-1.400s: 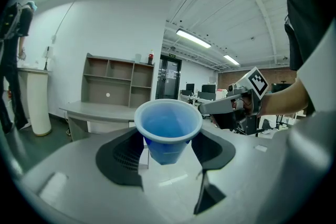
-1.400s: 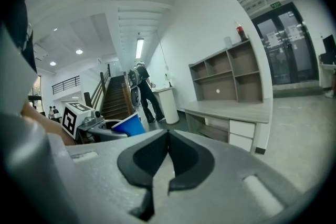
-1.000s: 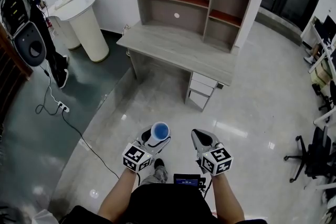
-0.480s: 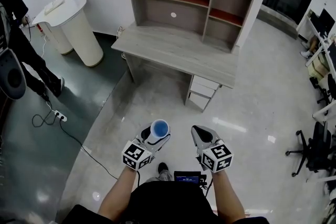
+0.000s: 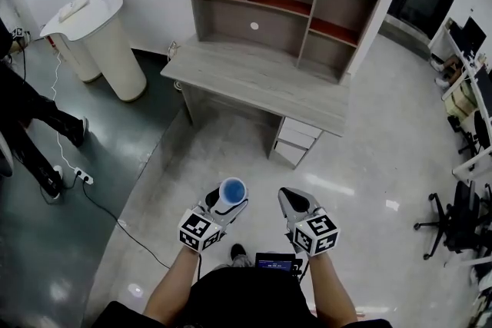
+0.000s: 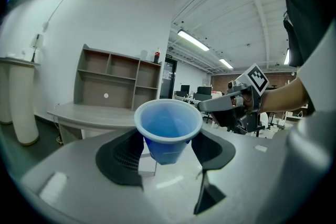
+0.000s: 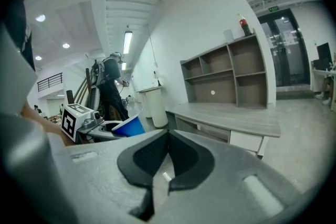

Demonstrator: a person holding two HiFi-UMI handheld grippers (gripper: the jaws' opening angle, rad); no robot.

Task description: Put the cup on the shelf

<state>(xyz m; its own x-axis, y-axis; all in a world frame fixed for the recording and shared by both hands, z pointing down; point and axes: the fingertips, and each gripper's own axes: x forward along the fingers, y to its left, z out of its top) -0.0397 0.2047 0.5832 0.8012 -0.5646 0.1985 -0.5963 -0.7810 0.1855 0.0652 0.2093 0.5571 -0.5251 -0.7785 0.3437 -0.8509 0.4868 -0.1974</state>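
Blue cup [image 6: 168, 128], empty & upright, clamped btwn left gripper [image 6: 167, 148] fingers [image 6: 123, 153].

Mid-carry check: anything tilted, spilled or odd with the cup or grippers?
Nothing stands out. The blue cup sits upright and empty, gripped by the left gripper; the right gripper is shut on nothing; the shelf ahead looks intact.
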